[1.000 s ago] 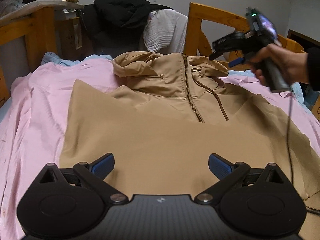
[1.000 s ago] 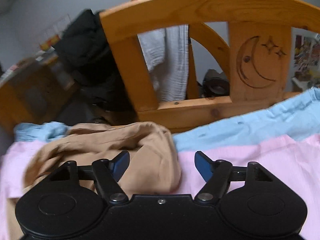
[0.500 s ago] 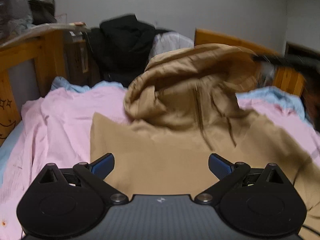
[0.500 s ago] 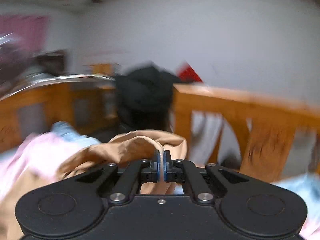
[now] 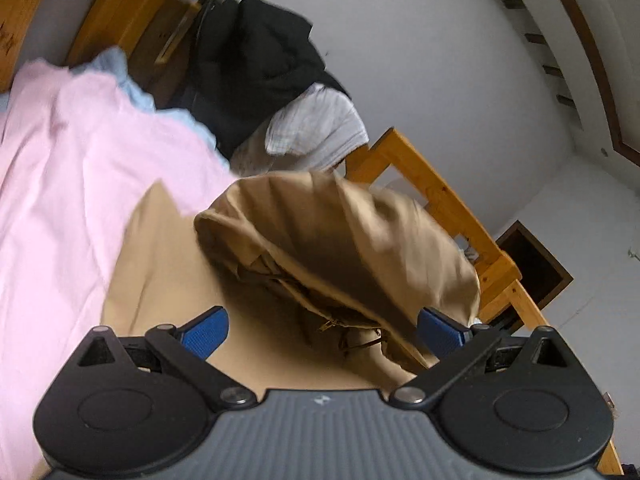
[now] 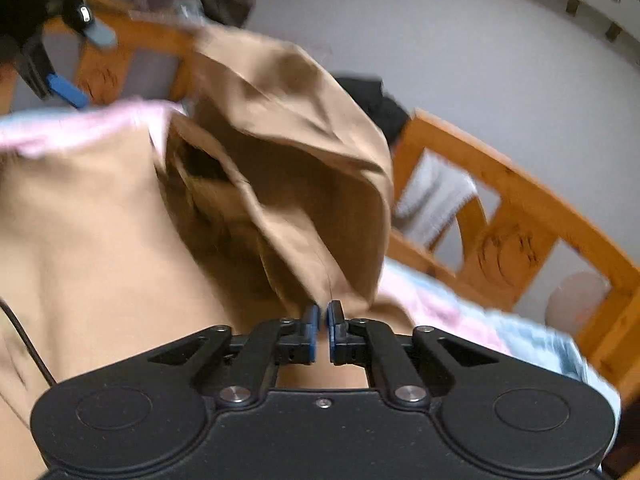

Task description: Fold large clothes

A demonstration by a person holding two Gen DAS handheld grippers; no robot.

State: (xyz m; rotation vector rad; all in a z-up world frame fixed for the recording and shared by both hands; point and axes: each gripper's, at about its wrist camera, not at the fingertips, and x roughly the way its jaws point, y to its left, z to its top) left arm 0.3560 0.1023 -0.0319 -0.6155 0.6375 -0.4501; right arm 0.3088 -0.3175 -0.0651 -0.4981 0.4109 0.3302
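- On your left, the pink sheet [image 5: 80, 184] covers the bed, and the tan hooded jacket [image 5: 160, 264] lies spread over it; keep that flat body undisturbed while the hood comes over.
- Your left tongs [image 5: 322, 330] are released, blue pads spread wide, poised above the jacket's body and grasping nothing. I would bring them down onto the flat cloth near the neck to pin it, so the fold line stays straight.
- The hood [image 5: 340, 232] is lifted and bulging over the zip and drawcord. Carry it low and lay it flat on the chest; a high swing would likely trap air and leave a lump.
- Your right tongs [image 6: 323, 314] are clenched on the hood's edge [image 6: 316, 280], the fabric pinched between the pads. Let go only once the hood rests flat, then smooth outward.
- Further right, the wooden bed frame [image 6: 520, 216] stands near; keep your wrist inside it.
- No brand, label or writing can be read; the views are blurred, and only carved marks show on the frame.
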